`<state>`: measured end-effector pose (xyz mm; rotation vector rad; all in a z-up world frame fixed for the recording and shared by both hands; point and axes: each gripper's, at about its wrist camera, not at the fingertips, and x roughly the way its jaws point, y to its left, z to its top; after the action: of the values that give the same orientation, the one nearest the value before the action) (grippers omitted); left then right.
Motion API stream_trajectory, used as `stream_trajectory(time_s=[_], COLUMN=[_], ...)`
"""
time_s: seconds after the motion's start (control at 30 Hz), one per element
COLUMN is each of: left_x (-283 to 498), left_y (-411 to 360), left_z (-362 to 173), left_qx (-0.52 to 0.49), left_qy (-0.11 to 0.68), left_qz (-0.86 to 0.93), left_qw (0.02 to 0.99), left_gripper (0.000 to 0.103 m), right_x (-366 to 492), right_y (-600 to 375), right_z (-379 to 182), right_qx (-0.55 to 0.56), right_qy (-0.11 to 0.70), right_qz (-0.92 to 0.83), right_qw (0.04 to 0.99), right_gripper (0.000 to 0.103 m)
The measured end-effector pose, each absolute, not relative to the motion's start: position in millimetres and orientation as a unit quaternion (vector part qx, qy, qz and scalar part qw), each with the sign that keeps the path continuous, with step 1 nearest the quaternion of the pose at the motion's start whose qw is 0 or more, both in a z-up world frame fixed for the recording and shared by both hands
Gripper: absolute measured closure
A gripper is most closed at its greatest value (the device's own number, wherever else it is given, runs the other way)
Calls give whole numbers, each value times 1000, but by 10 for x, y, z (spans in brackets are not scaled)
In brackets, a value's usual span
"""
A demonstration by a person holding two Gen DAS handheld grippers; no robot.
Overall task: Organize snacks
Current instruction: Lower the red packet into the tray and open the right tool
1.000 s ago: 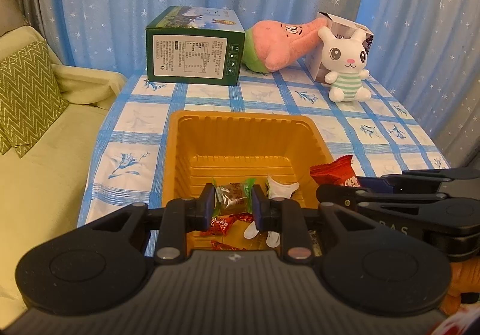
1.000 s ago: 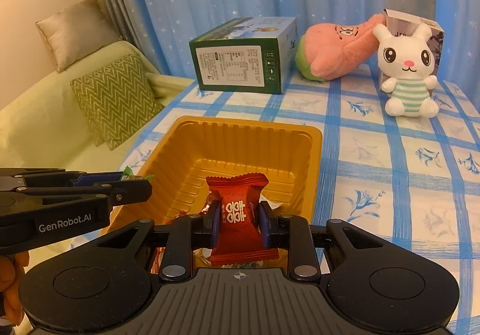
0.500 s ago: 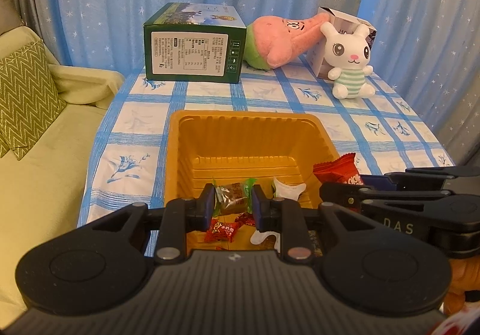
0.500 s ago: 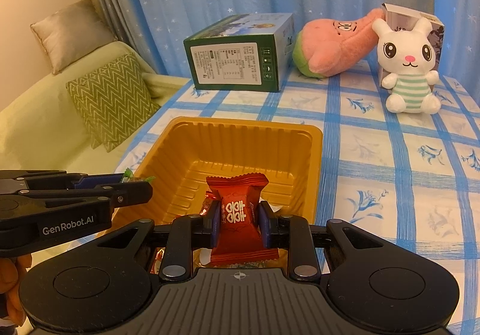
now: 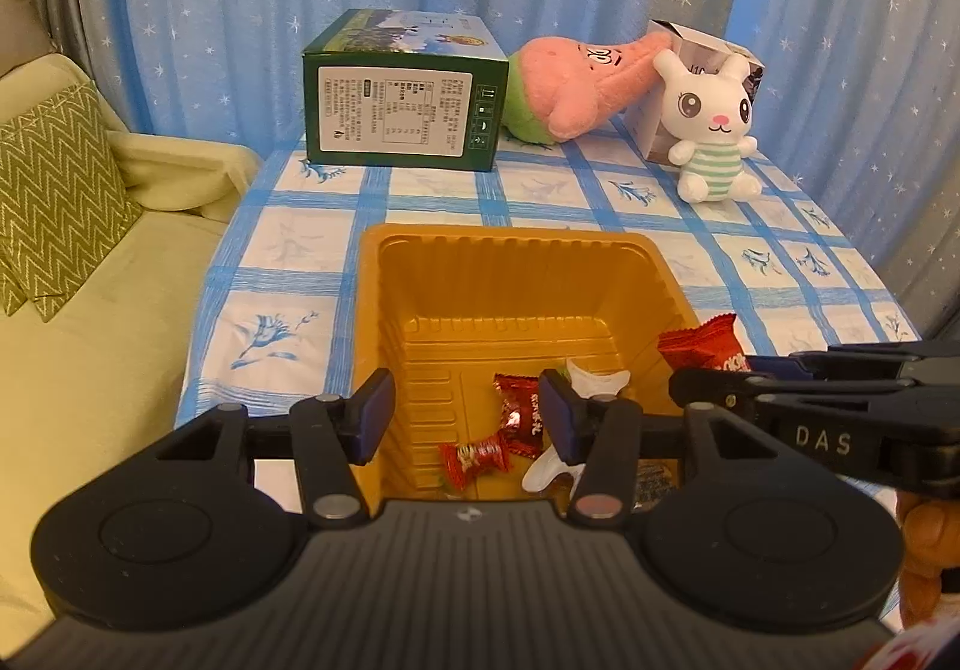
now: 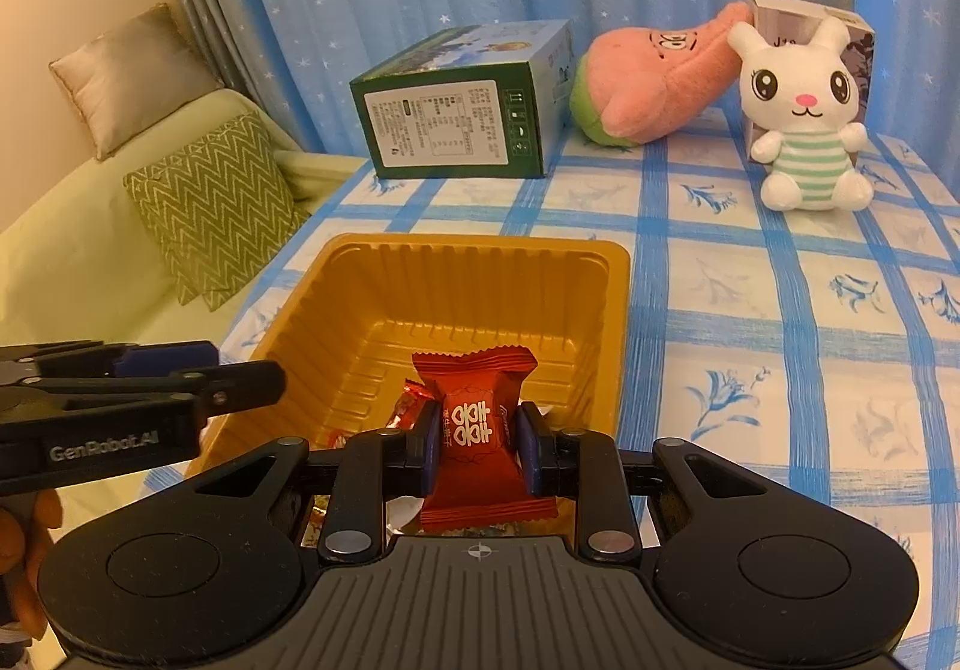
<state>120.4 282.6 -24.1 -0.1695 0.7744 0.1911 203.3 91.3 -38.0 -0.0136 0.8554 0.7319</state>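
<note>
Left gripper (image 5: 467, 413): jaws apart, nothing held, over yellow tray (image 5: 510, 250) on counter (image 5: 300, 244). Right gripper (image 6: 474, 445): jaws clamped on one red snack packet (image 6: 474, 430) above tray. Two red candies (image 5: 522, 412) visible inside.

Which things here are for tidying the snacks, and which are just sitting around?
For the job:
yellow tray
red snack packet in the right gripper
small sweets in the tray
left gripper, open

Just sitting around:
green box
pink plush
bunny toy
zigzag cushion
</note>
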Motion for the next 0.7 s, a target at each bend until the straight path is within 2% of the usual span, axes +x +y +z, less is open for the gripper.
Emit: stream_trajectory(time_s=[0.63, 0.7], left_x=[1072, 1069], left_y=[2784, 2793], left_z=[-235, -238], left_qx=[-78, -79], left_qy=[380, 380], left_qz=[94, 95], left_qw=[917, 917], left_gripper=[54, 52], right_x=[2029, 2061], right_y=[989, 999], right_z=[-212, -181], right_qx=[19, 29], right_qy=[399, 393], right_qz=[353, 354], right_qw=[846, 848], right_gripper=[76, 76])
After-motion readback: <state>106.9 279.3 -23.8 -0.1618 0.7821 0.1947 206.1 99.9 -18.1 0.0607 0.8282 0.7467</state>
